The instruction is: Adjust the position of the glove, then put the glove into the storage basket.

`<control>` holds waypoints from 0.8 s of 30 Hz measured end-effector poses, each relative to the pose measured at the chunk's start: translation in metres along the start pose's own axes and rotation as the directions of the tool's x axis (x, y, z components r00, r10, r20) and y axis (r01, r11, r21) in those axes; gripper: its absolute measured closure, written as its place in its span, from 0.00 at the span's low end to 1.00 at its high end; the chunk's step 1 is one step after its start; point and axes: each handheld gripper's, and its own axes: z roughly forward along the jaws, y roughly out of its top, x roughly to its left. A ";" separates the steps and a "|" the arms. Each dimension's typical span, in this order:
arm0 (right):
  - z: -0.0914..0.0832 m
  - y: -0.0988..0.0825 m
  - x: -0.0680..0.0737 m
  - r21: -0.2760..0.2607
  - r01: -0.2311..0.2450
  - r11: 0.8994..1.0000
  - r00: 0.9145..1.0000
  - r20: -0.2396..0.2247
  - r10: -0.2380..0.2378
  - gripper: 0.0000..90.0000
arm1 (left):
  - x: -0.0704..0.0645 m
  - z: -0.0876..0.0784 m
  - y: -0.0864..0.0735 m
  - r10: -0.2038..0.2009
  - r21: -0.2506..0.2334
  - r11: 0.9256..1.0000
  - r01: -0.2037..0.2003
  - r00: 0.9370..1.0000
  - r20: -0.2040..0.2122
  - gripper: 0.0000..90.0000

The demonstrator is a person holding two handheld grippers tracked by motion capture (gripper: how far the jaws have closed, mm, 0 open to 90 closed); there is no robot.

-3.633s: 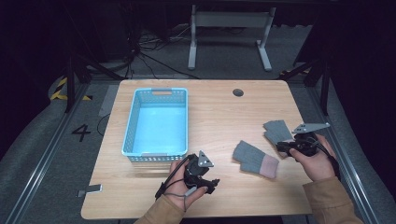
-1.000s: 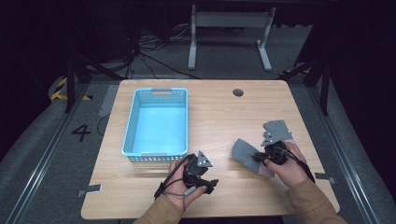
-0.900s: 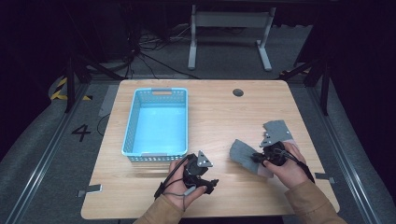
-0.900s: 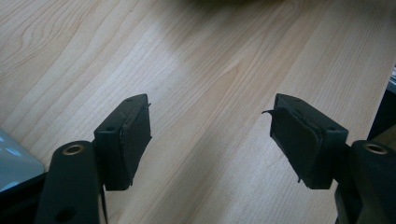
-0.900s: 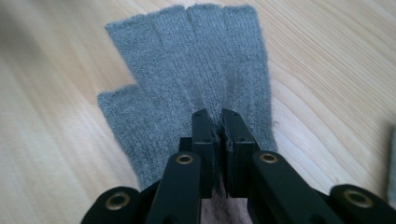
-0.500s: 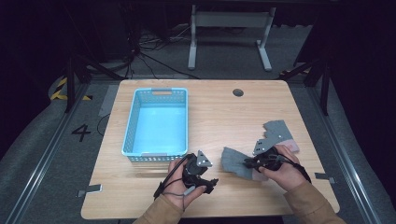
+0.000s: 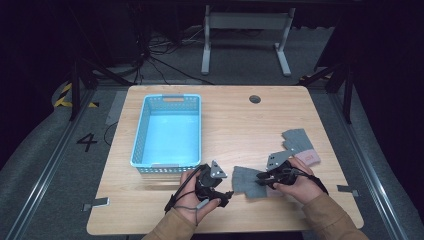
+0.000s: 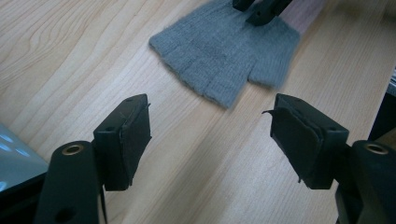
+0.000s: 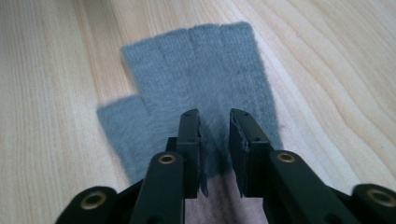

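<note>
A grey fingerless glove with a pink cuff lies flat near the table's front edge, its finger stubs toward my left gripper. My right gripper rests over its cuff end. Its jaws have just been opening and stand a little apart, with the glove under them and the pads off the cloth. My left gripper sits just left of the glove, open wide with nothing between its jaws. The glove lies beyond it. A second grey glove lies at the right.
A light blue plastic basket stands empty at the table's left, just behind my left hand. The wooden table has a round cable hole near its far edge. The right table edge runs close to the second glove.
My right hand has dragged the grey glove leftward, away from the second glove and toward my left gripper, and its jaws have parted. The left gripper has stayed put.
</note>
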 end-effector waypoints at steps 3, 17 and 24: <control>-0.003 0.000 0.001 -0.051 -0.017 0.999 1.000 0.012 0.018 0.71 | 0.001 -0.001 0.001 0.001 -0.001 1.000 -0.001 1.000 0.002 0.33; -0.042 -0.008 -0.006 -0.210 -0.163 0.964 0.969 0.150 0.196 0.66 | -0.001 0.002 0.006 0.018 -0.003 1.000 -0.018 1.000 0.014 0.33; -0.052 -0.011 -0.010 -0.255 -0.218 0.942 0.942 0.198 0.271 0.65 | -0.001 0.001 0.006 0.014 -0.002 1.000 -0.014 1.000 0.011 0.33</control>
